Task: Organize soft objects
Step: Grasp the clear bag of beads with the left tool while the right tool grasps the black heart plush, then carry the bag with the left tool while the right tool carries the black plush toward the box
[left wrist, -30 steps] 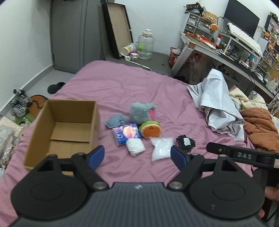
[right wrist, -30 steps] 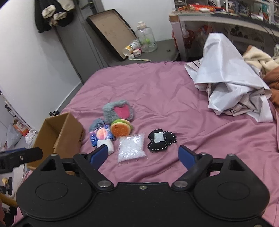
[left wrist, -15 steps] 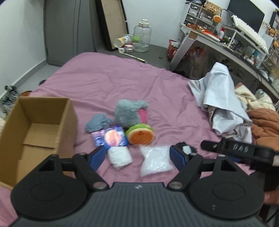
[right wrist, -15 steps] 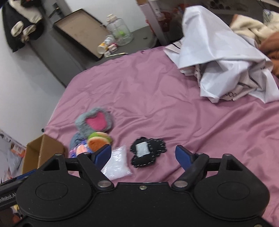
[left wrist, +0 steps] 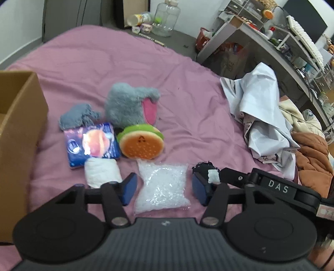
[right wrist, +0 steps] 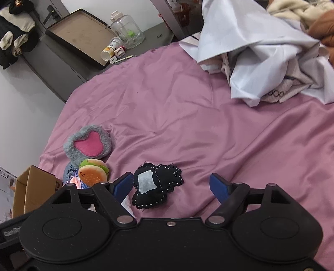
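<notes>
A clear bag of white beads (left wrist: 162, 187) lies on the pink bed sheet (left wrist: 125, 62). My left gripper (left wrist: 163, 188) straddles it, jaws closing, blue pads just beside the bag's edges. Behind it lie a white roll (left wrist: 102, 172), a blue packet (left wrist: 91, 143), a burger plush (left wrist: 142, 143), a grey plush with pink inside (left wrist: 129, 104) and a grey-blue cloth (left wrist: 77, 114). My right gripper (right wrist: 171, 186) hangs over a black stitched pad (right wrist: 156, 187), which sits between its pads nearer the left one. Those jaws are wide and closing slowly, not touching the pad.
An open cardboard box (left wrist: 18, 125) stands at the left edge of the bed. A heap of white clothing (left wrist: 261, 108) and an orange blanket (left wrist: 313, 150) cover the right side. A cluttered desk (left wrist: 261, 39) and a glass jar (left wrist: 165, 18) stand beyond the bed.
Both grippers came down closer to the objects. The left jaws narrowed around the bead bag. The right view rolled, and the black pad now sits between its pads.
</notes>
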